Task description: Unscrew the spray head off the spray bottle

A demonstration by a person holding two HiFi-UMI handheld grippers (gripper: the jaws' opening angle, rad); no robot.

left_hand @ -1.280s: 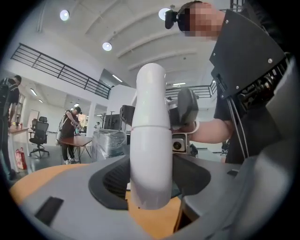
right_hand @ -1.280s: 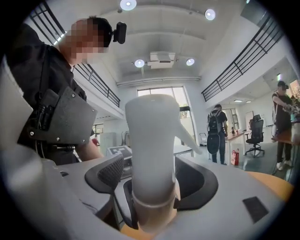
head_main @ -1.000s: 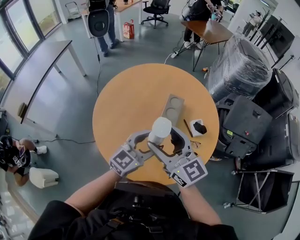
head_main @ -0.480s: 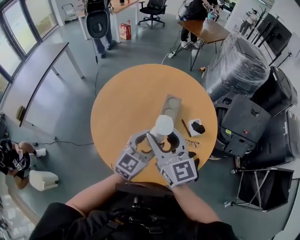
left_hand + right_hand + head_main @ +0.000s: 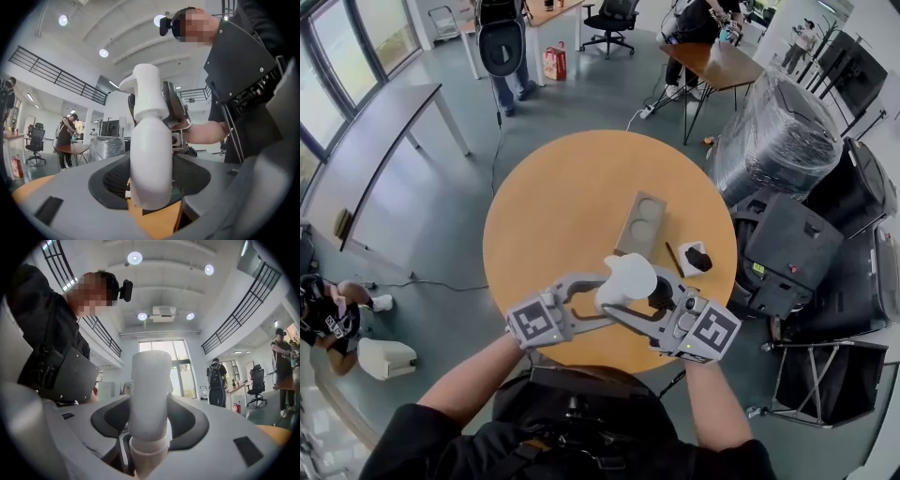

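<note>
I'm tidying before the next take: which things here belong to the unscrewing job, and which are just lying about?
In the job: bottle in the left gripper; spray head in the right gripper.
Lying about on the table: grey two-hole tray, thin stick, white box holding something black.

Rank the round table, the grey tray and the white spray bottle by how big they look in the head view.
Largest: round table.
Then grey tray and white spray bottle, which look about alike. The bottle is nearer the camera, so I won't rank them.
</note>
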